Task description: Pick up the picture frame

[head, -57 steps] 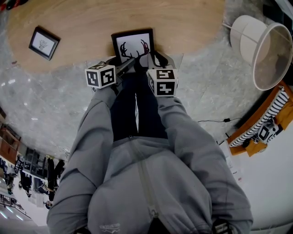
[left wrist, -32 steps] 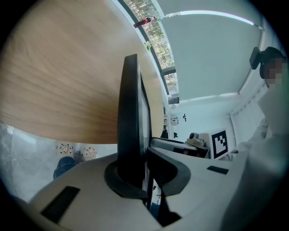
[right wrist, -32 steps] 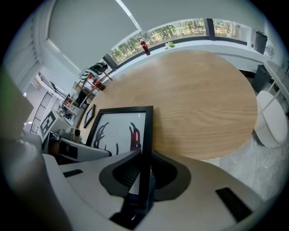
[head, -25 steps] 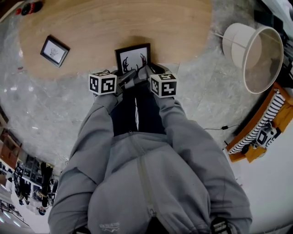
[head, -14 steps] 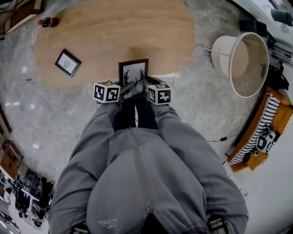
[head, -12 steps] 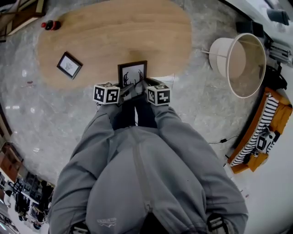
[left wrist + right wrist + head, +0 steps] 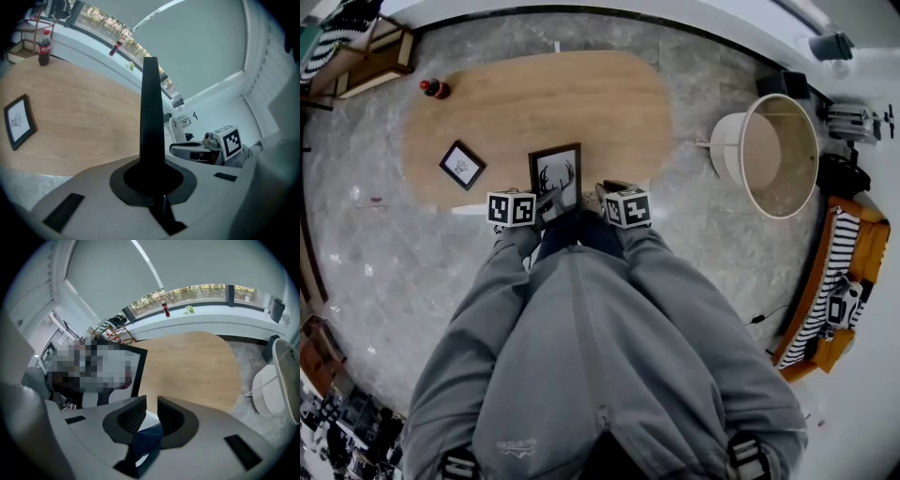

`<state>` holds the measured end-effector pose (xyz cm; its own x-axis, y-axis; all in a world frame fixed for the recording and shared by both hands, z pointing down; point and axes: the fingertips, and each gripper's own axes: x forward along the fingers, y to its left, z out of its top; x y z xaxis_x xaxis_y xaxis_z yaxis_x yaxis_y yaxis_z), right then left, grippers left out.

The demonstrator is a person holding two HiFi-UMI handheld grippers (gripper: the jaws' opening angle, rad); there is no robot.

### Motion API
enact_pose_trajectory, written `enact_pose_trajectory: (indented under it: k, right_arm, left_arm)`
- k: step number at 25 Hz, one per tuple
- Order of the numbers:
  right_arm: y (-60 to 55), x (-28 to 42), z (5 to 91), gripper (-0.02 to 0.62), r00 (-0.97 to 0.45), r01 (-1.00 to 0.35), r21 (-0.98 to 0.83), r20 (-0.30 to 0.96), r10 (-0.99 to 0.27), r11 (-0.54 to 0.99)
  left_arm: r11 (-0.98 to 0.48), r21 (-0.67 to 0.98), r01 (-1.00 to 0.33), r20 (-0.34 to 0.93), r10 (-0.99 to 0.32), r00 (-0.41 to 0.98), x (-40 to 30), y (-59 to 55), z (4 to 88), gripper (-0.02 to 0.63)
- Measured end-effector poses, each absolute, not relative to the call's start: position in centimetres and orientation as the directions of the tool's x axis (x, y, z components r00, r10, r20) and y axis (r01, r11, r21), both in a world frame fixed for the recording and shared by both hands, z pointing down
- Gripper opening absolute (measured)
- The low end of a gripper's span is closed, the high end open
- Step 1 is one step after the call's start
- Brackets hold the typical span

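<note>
2 left fingers [image 7: 117,182], picture frame [image 7: 151,117] pinched between.

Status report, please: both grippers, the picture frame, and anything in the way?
Left gripper shut on picture frame edge. Right gripper jaws slightly apart, empty, beside it. Frame held up over table near edge. Small frame lies well clear.

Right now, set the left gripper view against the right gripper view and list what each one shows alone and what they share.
Left gripper view only: the small frame lying on the wooden table, a cola bottle at its far end, and the right gripper. Right gripper view only: the picture frame's front; the left view sees just its edge, clamped in the left gripper. Both: the picture frame, the table and a bottle on the window ledge.
</note>
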<state>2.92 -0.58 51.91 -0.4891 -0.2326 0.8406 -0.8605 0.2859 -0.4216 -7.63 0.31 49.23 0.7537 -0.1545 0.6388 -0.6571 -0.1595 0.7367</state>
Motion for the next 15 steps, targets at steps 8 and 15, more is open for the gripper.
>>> enact_pose_trajectory:
  k: [8, 15]
  right_arm:
    - [-3.3, 4.4, 43.2, 0.051, -0.445, -0.89, -0.345, 0.801, -0.4, 0.297]
    - [-8.9, 4.1, 32.7, 0.032, -0.449, -0.883, -0.243, 0.688, -0.571, 0.402]
  left_arm:
    - [-0.217, 0.65, -0.728, 0.658, -0.318, 0.682, -10.4, -2.4, 41.9, 0.023]
    - [-0.355, 0.503, -0.788, 0.627, -0.478, 0.615, -10.6, -7.6, 33.5, 0.023]
